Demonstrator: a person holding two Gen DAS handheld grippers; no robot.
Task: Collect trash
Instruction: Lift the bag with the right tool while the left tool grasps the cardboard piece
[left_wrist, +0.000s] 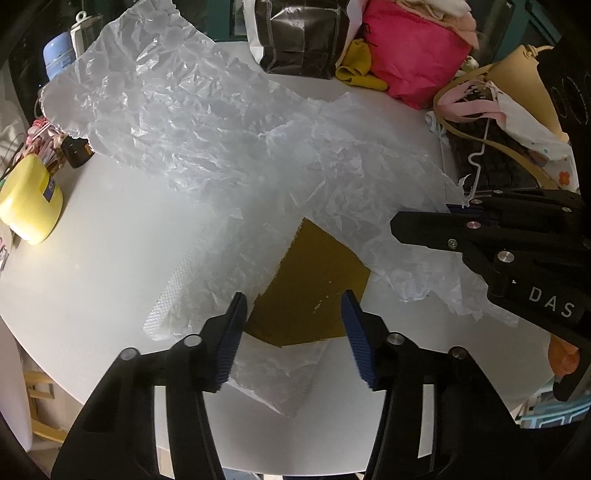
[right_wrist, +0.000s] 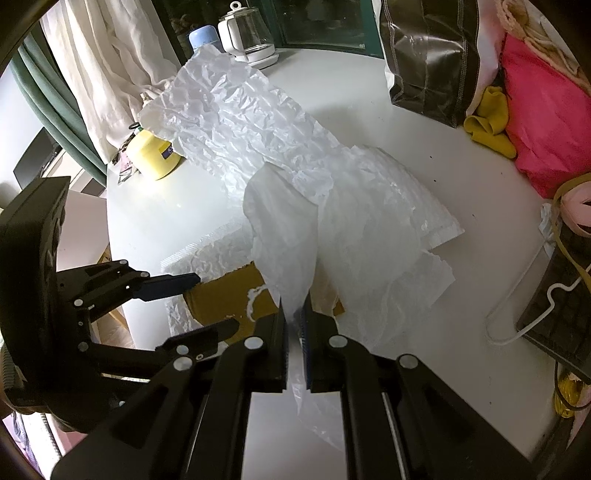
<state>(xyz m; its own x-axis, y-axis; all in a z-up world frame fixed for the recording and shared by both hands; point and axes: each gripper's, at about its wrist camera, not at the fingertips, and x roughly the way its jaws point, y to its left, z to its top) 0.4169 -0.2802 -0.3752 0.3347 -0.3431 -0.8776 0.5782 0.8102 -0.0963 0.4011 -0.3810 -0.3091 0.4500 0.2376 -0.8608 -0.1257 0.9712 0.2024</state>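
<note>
A long crumpled white plastic sheet (left_wrist: 184, 122) (right_wrist: 240, 110) sprawls across the round white table (left_wrist: 103, 258). Its near end rises off the table into my right gripper (right_wrist: 295, 310), which is shut on the thin film. In the left wrist view the right gripper (left_wrist: 448, 208) comes in from the right, clamping the sheet's edge. A flat brown cardboard piece (left_wrist: 314, 280) (right_wrist: 221, 291) lies partly under the sheet. My left gripper (left_wrist: 293, 306) (right_wrist: 214, 302) hovers over the cardboard with its jaws apart, pads not pressing on it. A white textured foam sheet (left_wrist: 166, 306) lies beside the cardboard.
A yellow container (left_wrist: 29, 199) (right_wrist: 155, 155) sits at the table's left edge. At the far side are a black bag (left_wrist: 303, 37), a pink bag (left_wrist: 413, 55), a glass kettle (right_wrist: 247, 33) and a blue bottle (left_wrist: 57, 51). A keyboard (right_wrist: 554, 314) with a white cable lies right.
</note>
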